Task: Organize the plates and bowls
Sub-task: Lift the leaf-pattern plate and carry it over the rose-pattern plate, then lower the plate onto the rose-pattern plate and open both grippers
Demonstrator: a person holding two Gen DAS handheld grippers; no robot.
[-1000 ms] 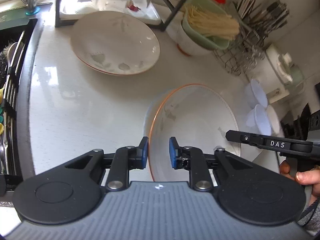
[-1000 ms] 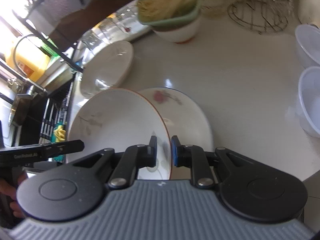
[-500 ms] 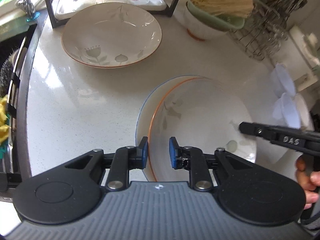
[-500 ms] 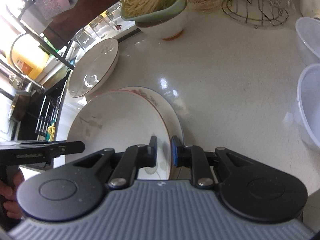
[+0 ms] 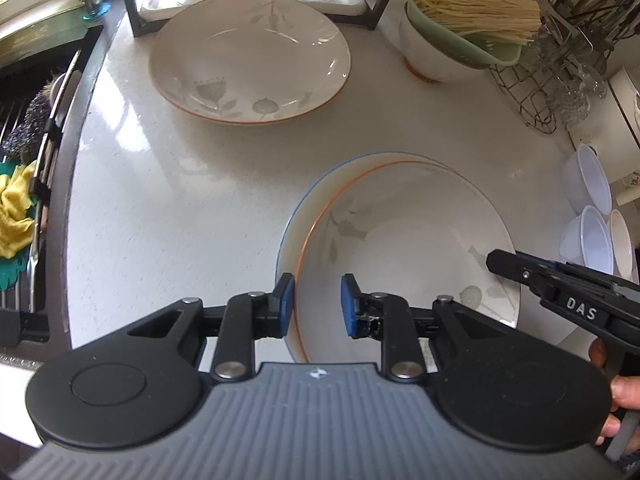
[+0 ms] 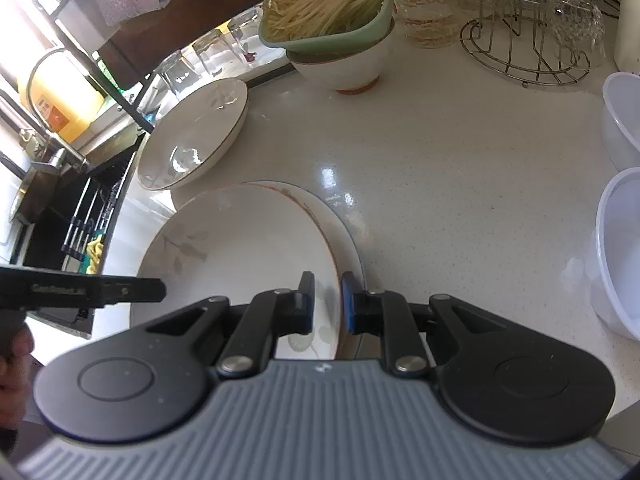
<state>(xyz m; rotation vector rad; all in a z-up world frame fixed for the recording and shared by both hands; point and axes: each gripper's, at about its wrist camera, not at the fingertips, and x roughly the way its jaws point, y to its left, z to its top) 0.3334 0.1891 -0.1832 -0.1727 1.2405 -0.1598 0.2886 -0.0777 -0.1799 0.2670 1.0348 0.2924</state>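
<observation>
- We start nearest, in the left wrist view: the left gripper (image 5: 317,304) straddles the near rim of the orange-rimmed bowl (image 5: 400,240) at 6 o'clock. Its jaws have just been easing apart. The rim stands between the blue pads, and the inner pad looks clear of the bowl wall.
- In the right wrist view, the right gripper (image 6: 326,304) is narrow and pinched on the same bowl's rim, one pad inside and one outside.
- The bowl sits on the blue-edged plate (image 5: 289,240), whose edge peeks out from 9 to 12 o'clock of the bowl. Both rest on the pale worktop (image 5: 180,200).
- A hand (image 5: 612,400) shows at 4 o'clock in the left view.
- At 3 o'clock, near the worktop's edge, we see white plastic bowls (image 5: 588,184).
- At 9 o'clock lies the dark sink (image 5: 24,120).
- Farther off, at 11 o'clock, a second shallow bowl (image 5: 248,56) lies apart from the stack.
- Farthest, at 1 o'clock, a green strainer (image 5: 460,12) of noodles sits on a white bowl.
</observation>
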